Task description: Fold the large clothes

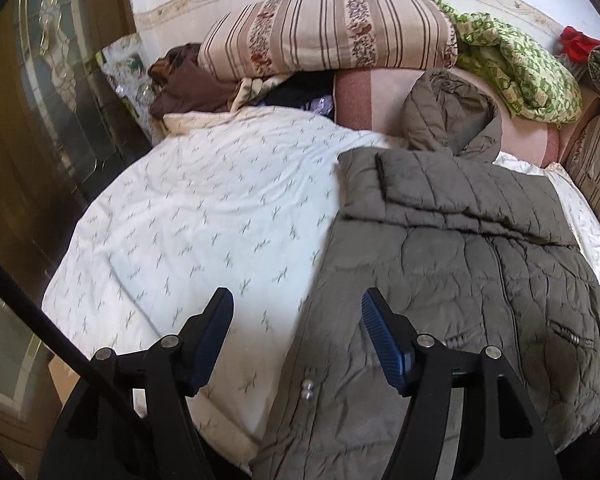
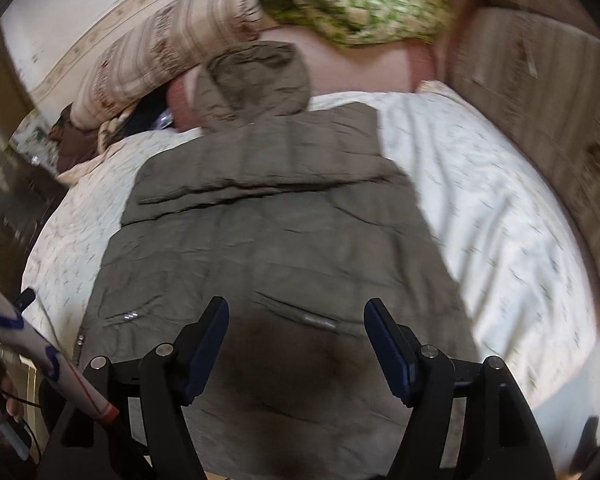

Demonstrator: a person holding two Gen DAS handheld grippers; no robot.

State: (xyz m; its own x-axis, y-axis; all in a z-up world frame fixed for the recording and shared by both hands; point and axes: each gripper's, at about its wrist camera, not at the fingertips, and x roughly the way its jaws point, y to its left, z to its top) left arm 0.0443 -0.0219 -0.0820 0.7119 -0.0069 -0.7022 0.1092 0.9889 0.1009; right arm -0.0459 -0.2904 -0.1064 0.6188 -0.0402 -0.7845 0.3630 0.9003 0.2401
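Note:
A grey-olive quilted hooded jacket [image 1: 460, 248] lies flat on the white patterned bedspread [image 1: 204, 216], hood toward the pillows, with its sleeves folded across the chest. It also shows in the right wrist view [image 2: 276, 232]. My left gripper [image 1: 296, 304] is open and empty, hovering over the jacket's left hem edge. My right gripper [image 2: 296, 312] is open and empty, above the jacket's lower part near a zipped pocket [image 2: 320, 322].
A striped floral pillow [image 1: 332, 36], a green patterned blanket [image 1: 516, 64] and a pink bolster [image 1: 380, 96] are piled at the bed's head. A brown garment [image 1: 188, 80] lies at the left. A dark cabinet [image 1: 40, 120] stands left; a striped headboard [image 2: 540, 92] is right.

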